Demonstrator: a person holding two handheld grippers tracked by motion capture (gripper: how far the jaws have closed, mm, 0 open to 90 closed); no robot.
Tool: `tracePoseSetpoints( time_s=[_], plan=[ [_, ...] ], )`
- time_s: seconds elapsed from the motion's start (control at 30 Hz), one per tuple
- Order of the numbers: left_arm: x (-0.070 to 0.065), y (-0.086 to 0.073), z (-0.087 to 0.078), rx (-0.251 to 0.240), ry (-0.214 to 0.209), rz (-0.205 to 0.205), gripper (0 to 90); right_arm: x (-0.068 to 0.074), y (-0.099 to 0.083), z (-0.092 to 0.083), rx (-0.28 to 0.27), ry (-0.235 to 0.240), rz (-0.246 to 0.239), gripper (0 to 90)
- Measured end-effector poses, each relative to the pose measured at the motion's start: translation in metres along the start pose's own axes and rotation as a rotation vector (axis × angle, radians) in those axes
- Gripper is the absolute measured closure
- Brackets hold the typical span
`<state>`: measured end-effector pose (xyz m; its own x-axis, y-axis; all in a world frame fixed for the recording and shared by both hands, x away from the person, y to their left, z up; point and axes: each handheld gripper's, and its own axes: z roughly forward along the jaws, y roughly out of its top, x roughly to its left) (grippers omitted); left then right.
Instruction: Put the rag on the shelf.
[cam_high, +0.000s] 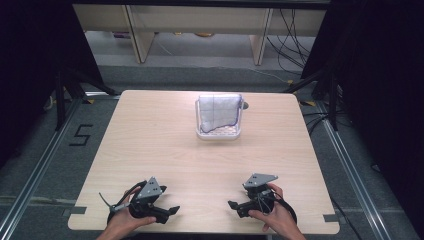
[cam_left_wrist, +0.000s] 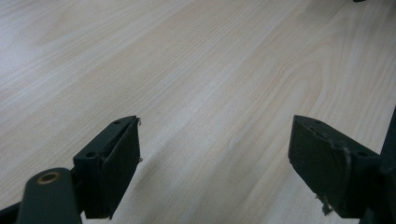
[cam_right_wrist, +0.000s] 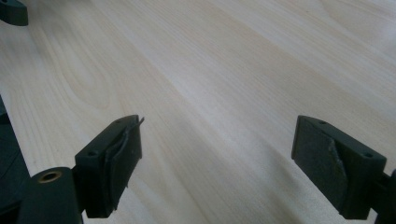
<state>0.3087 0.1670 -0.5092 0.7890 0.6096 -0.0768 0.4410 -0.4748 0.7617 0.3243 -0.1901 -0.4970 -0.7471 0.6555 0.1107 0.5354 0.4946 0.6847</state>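
Left gripper (cam_left_wrist: 215, 154): fingers (cam_left_wrist: 116, 163) spread wide, holding nothing; bare pale wood desk (cam_left_wrist: 210, 70) lies between and beyond them. Right gripper (cam_right_wrist: 217, 158): fingers (cam_right_wrist: 114, 161) likewise spread wide and empty, with worn, peeling pads and desk grain between them. In the high view, the left gripper (cam_high: 172, 210) and right gripper (cam_high: 232, 204) rest low on the near edge of the desk (cam_high: 150, 145), fingertips turned inward toward each other, well apart, each held by a hand (cam_high: 122, 225). Well ahead of both pairs of fingers, toward the far middle of the desk, stands a white basket (cam_high: 219, 132) containing a pale cloth with a dark purple edge (cam_high: 217, 116). Beyond the desk: grey floor (cam_high: 200, 75).
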Motion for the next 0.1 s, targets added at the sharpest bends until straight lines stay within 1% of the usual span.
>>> tracePoseSetpoints(
  time_s=[0.03,0.07,0.1],
  plan=[
    [-0.0004,-0.0001,0.0004,-0.003,-0.002,-0.003,16.7,0.0007,-0.0003,0.001,-0.011,0.004,0.007,16.8],
    [0.0,0.0,0.0001,0.003,-0.006,0.004,16.7,0.0004,-0.0002,0.001,-0.011,0.002,0.003,16.8],
    [0.0,-0.0002,0.0007,0.001,0.0,-0.001,16.7,0.0006,-0.0003,0.0012,-0.011,0.004,0.008,16.8]
  ],
)
